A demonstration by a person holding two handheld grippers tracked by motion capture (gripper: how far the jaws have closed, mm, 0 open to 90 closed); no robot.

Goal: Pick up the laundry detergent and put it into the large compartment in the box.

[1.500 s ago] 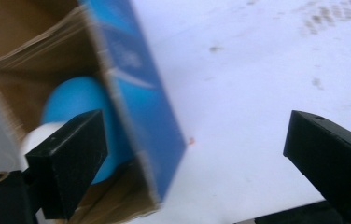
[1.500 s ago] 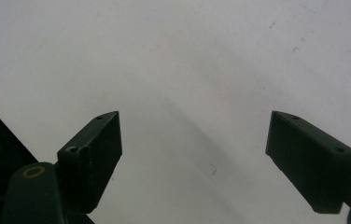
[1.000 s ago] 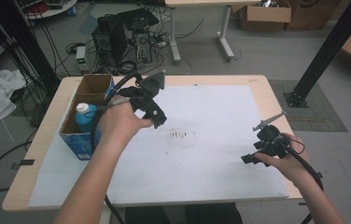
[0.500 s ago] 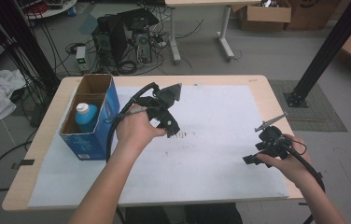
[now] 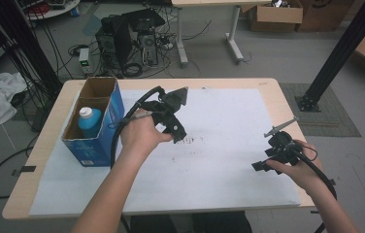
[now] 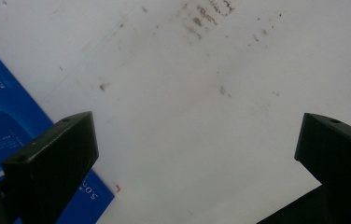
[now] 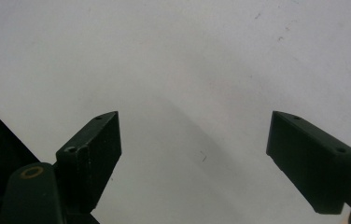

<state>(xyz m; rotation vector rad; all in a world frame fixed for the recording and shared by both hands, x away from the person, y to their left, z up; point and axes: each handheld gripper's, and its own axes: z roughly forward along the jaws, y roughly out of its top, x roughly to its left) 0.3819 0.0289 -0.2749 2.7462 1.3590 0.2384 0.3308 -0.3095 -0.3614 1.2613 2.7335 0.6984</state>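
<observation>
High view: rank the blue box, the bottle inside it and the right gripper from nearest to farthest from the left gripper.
From the left gripper:
1. Blue box, just to its left on the table; its near wall is closest.
2. Bottle, standing inside the box, slightly farther left.
3. Right gripper, far across the white sheet by the table's right edge.

A blue box [image 5: 95,138] with a brown cardboard inside is seen beside the black left gripper [image 5: 176,132]; pale print is carried on its blue side, just by one black finger [image 6: 52,158]. A blue bottle [image 5: 89,124] with a white cap is held in it. White paper [image 5: 219,165], speckled with brownish marks, is spread beneath the black fingers [image 7: 89,149] of the right gripper [image 5: 263,165], over a light wood table [image 5: 49,131].
</observation>
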